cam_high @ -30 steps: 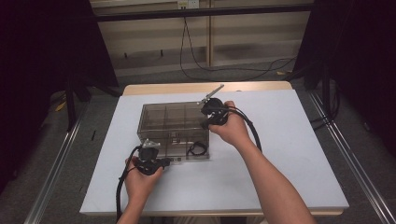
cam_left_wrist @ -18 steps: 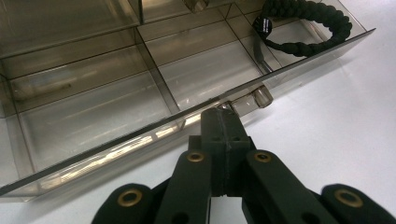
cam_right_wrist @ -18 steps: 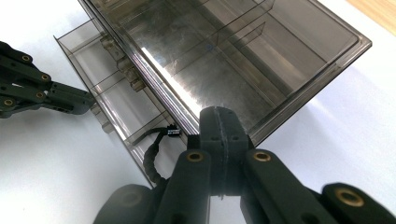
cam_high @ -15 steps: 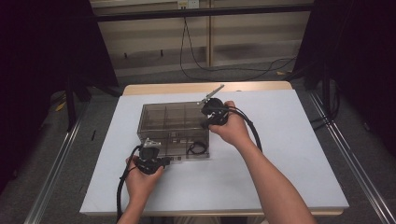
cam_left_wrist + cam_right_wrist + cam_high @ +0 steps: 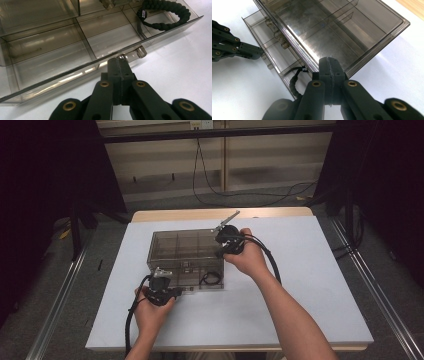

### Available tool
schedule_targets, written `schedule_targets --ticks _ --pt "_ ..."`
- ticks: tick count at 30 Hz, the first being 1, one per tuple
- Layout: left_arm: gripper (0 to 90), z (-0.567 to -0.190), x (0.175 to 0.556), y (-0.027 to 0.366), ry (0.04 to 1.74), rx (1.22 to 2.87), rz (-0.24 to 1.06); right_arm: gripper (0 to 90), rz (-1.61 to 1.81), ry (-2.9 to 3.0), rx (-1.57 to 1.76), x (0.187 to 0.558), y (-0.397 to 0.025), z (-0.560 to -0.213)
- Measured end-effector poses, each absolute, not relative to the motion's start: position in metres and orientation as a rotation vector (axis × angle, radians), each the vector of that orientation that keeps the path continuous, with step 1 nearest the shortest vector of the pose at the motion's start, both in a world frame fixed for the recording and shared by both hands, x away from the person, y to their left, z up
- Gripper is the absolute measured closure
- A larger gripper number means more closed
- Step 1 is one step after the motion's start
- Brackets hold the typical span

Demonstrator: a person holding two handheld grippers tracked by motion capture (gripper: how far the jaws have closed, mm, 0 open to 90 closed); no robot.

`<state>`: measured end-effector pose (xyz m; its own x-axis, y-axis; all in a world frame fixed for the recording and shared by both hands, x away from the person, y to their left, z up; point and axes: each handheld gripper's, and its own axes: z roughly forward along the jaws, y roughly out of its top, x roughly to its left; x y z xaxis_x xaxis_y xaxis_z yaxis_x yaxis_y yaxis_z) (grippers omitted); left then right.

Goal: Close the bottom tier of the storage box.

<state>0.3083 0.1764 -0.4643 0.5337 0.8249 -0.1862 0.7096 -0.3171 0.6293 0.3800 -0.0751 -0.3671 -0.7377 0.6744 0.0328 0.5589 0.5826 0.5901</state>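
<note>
Little has moved: left gripper [image 5: 117, 65], jaws together, pushes the drawer [image 5: 75, 50] front knob [image 5: 140, 51] at table centre while right gripper [image 5: 329, 67], closed, braces the box [image 5: 342, 30] at 2 o'clock—a slip could jolt it.

The left tool [image 5: 161, 290] meets the smoky drawer box [image 5: 185, 251] (right tool [image 5: 227, 244] rests on top).
</note>
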Motion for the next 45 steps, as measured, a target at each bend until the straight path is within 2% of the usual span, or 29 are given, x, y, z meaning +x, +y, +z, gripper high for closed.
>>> schedule_targets --ticks 45 --pt "90.0 -0.4645 0.3166 0.1724 1.254 2.058 0.249 90.0 0.882 2.606 1.055 0.3789 -0.0746 -0.3672"
